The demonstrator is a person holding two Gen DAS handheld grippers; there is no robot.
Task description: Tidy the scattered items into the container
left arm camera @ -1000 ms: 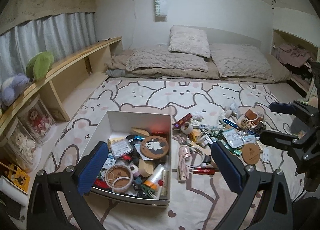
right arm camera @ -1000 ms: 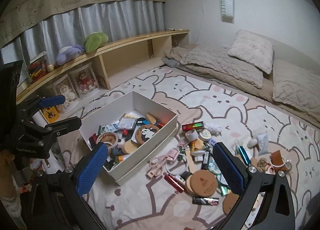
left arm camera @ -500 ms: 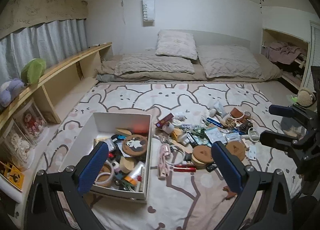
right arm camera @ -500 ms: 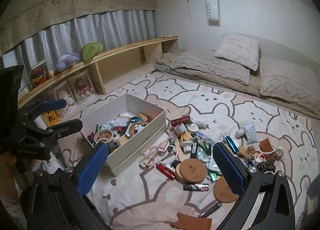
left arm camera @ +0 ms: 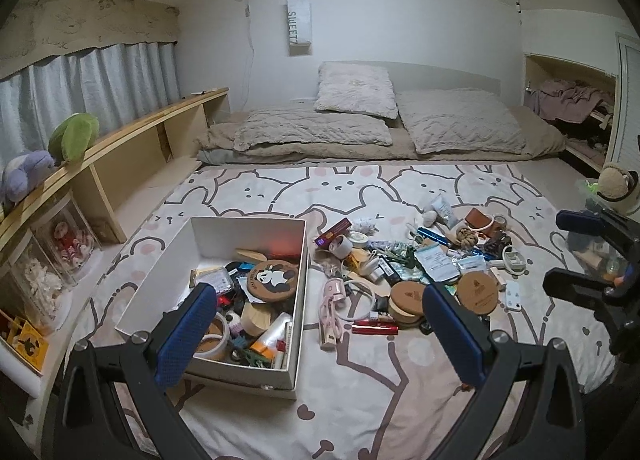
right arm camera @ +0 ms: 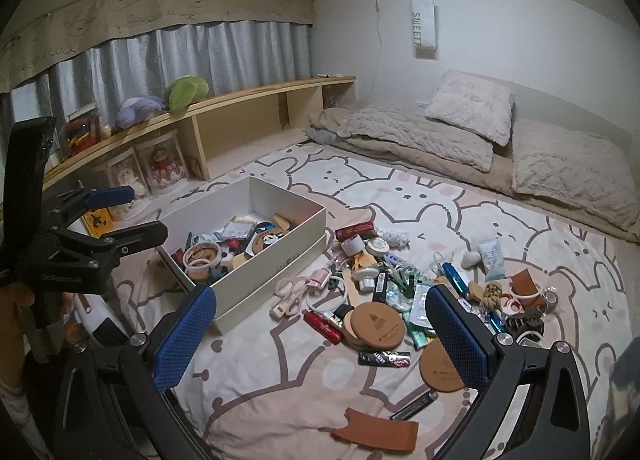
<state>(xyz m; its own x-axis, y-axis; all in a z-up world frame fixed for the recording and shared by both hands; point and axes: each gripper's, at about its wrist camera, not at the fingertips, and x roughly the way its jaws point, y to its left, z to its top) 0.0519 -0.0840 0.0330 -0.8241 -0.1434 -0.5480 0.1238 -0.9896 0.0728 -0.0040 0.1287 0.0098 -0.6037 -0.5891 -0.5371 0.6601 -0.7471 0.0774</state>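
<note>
A white box [left arm camera: 247, 226] [right arm camera: 280, 260] sits on the rug, holding a panda coaster [left arm camera: 273, 280], tape rolls and other small things. Right of it lies a scatter of items: round wooden coasters [left arm camera: 477, 293] [right arm camera: 379, 326], a red tube [left arm camera: 375, 329] [right arm camera: 322, 326], pink scissors [right arm camera: 293, 287], a blue pen [right arm camera: 454, 277], a brown leather piece [right arm camera: 376, 429]. My left gripper [left arm camera: 318, 334] is open and empty, held high above the box's near right corner. My right gripper [right arm camera: 320, 338] is open and empty, above the near side of the scatter.
The bunny-print rug [left arm camera: 360, 392] covers the floor. A low wooden shelf [left arm camera: 132, 140] with plush toys and display jars runs along the left. Bedding and pillows [left arm camera: 380, 128] lie at the back. A closet nook [left arm camera: 568, 108] is at the far right.
Both grippers have pulled back and risen, so the box and scatter look smaller and farther. Both stay open and empty; nothing on the rug moved.
</note>
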